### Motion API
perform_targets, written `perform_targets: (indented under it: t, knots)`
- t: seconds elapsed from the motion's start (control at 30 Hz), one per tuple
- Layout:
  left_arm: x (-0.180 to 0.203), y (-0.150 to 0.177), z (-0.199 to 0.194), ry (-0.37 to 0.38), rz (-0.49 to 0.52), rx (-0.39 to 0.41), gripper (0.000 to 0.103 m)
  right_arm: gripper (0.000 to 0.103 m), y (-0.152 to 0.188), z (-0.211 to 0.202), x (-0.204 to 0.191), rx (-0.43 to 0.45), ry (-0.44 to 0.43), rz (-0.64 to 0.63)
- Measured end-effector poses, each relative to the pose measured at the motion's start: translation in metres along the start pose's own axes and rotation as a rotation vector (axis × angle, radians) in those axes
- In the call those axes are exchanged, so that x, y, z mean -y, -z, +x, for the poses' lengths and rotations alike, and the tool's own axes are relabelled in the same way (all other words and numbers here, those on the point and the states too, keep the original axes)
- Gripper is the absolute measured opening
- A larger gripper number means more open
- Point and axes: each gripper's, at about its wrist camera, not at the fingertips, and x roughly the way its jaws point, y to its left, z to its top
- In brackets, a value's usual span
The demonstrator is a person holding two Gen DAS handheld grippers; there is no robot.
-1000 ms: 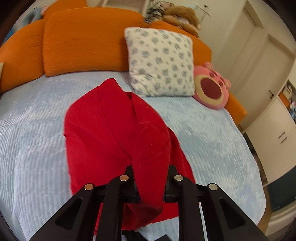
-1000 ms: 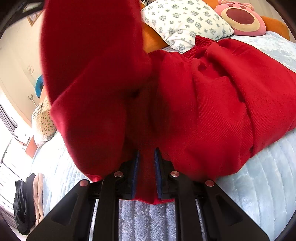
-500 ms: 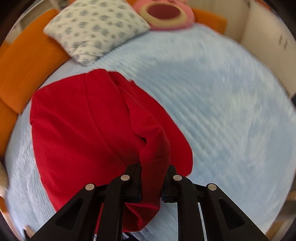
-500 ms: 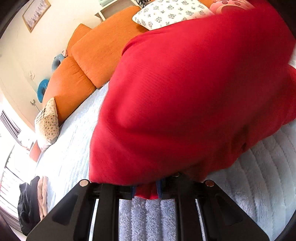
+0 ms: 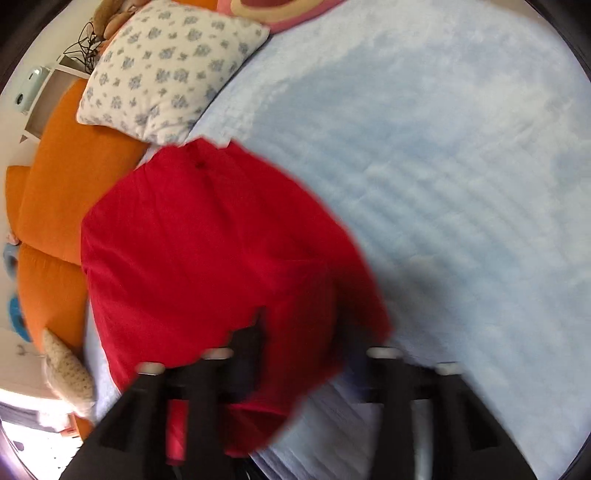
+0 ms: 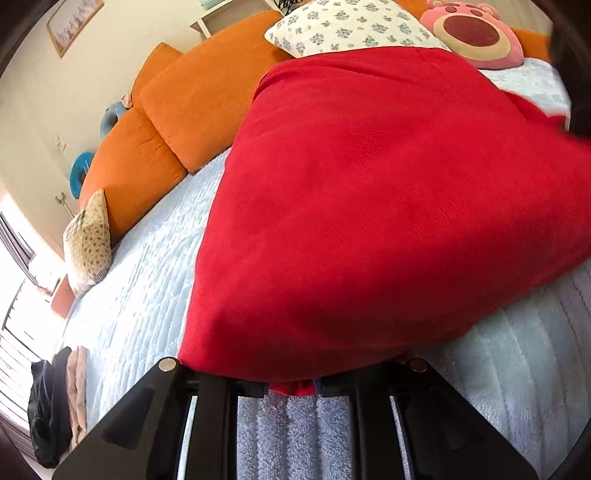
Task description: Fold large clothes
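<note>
Red ribbed garment [image 6: 369, 206] – folded over, bulky – lies on the pale-blue bed [image 6: 140, 280]

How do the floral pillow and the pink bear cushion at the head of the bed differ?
The floral pillow is white, roughly square, with small grey-blue flower prints; the pink bear cushion is rounded, pink, with ears and a dark red mouth patch. The red garment hides the pillow's near edge in the right wrist view, while the cushion shows almost whole. Both lie at the orange backrest cushions.

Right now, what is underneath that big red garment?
The red garment lies on the pale blue quilted bedspread, which shows all around it. Its front edge drapes over the right gripper's fingertips. Whatever lies beneath its middle is covered.
</note>
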Motion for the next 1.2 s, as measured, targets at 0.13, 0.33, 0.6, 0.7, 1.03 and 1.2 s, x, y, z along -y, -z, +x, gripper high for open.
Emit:
perform_targets:
  t: [0.13,0.33,0.6,0.7,1.03,1.2]
  knots:
    - [-0.028,0.008,-0.069,0.223,-0.067,0.136,0.085,0.016,0.0,0.001,-0.006,-0.004,0.007,-0.011]
    - [-0.152,0.045,-0.123,0.24,-0.284,0.291,0.09,0.016,0.0,0.003,-0.013,-0.006,0.023,-0.025]
    - [-0.296,0.132,0.012,0.155,-0.686,0.058,0.085,0.017,0.0,0.01,-0.031,-0.013,0.042,-0.053]
    - [-0.284,0.135,0.053,0.223,-0.687,-0.003,0.08,0.017,-0.002,0.012,-0.04,-0.022,0.048,-0.069]
    - [-0.266,0.126,0.048,0.226,-0.693,0.041,0.07,0.088,-0.035,-0.074,-0.035,-0.163,0.08,-0.344]
    - [-0.269,0.133,0.054,0.257,-0.738,0.063,0.07,0.089,-0.125,-0.134,0.012,-0.049,0.138,-0.306]
